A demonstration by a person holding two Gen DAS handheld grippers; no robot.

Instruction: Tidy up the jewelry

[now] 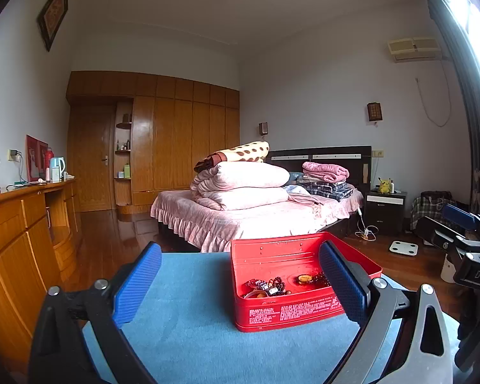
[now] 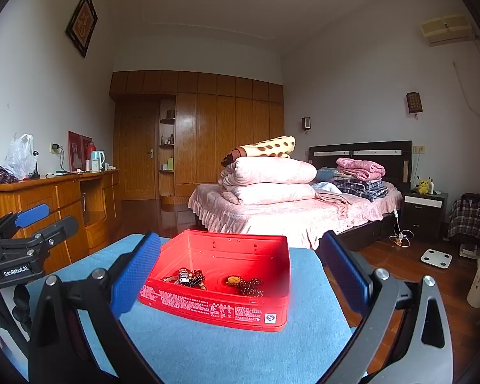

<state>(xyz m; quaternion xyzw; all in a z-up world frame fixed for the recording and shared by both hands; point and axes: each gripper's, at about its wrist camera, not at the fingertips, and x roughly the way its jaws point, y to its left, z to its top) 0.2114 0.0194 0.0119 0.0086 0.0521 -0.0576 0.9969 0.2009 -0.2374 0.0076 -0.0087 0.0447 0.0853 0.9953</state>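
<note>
Bedroom furniture filled the background: a bed (image 2: 291, 214) with stacked pink quilts (image 2: 268, 179) at centre, a wooden wardrobe (image 2: 214, 134) behind it, a long dresser (image 2: 48, 195) at left and a nightstand (image 2: 424, 211) at right. Blue cloth covered the table (image 2: 208, 345) in the lower frame. On it sat an open red tin (image 2: 220, 310), lower centre in the right wrist view, holding beaded jewelry (image 2: 192, 277) in two small heaps on its floor. Both grippers hovered near the tin with nothing between their blue pads: the left gripper (image 1: 240, 284) spread wide, the right gripper (image 2: 240, 275) likewise wide apart. Nothing blocked the tin's open top
</note>
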